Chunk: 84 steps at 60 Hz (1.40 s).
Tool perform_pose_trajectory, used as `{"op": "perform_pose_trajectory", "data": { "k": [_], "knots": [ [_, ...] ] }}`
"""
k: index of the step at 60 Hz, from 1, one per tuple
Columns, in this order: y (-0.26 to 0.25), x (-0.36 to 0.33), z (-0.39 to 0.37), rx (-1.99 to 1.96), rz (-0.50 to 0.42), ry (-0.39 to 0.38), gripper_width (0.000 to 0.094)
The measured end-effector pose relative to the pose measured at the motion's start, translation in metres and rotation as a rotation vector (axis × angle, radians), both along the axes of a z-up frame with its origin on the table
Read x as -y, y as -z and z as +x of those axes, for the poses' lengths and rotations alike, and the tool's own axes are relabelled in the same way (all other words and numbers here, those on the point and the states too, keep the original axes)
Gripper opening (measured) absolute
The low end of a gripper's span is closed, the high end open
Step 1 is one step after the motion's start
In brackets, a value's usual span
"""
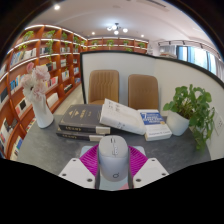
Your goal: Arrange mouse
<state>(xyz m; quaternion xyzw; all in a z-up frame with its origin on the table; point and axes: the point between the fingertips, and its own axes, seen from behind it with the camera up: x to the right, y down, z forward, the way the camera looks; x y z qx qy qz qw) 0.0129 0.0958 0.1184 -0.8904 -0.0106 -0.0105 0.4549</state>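
mouse [113, 160]: light grey, scroll wheel facing forward, seen lengthwise between the fingers, over the near edge of the tabletop
fingers [113, 172]: closed in on the mouse, one at each flank; pink pads [90, 158] seen pressed against both sides, no gap made out
contact: mouse appears gripped on both sides; whether its underside rests on the tabletop cannot be told
tabletop [60, 148]: grey, speckled surface, carries everything listed below
stacked books [82, 120]: dark covers, lying flat, beyond the fingers and to the left
open book [122, 115]: white pages, tilted, leaned against the stacked books, straight ahead of the mouse
blue booklet [156, 129]: flat, just right of the open book, near the plant pot
plant [192, 108]: green leaves in a white pot, right side of the tabletop
vase [42, 105]: white, holds pale flowers, left of the stacked books
chairs [104, 86]: two, tan backs, placed behind the tabletop side by side
bookshelves [35, 65]: wood-framed, filled with books, run along the left wall
ceiling: white, small lights seen lit
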Motion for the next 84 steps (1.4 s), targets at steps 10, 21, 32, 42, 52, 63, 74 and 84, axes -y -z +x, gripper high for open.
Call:
{"op": "perform_pose_trajectory", "data": {
  "k": [10,21,32,42,52,63,74,84],
  "knots": [
    [0.087,0.009,-0.008,-0.001,-0.129,0.011,0.0379],
    [0.122,0.011,-0.004,-0.012,-0.189,0.037,0.0378],
    [0.129,0.014,-0.002,0.001,-0.172,0.043,0.0417],
    [0.129,0.017,-0.002,-0.036,-0.181,0.071,0.0577],
    [0.097,0.035,-0.002,-0.053,-0.165,0.062,0.0808],
    [0.012,0.081,-0.006,-0.042,-0.075,0.002,0.0814],
    [-0.065,0.144,-0.009,-0.062,0.005,-0.019,0.0815],
    [-0.103,0.191,-0.007,-0.082,0.046,-0.034,0.0816]
  ]
}}
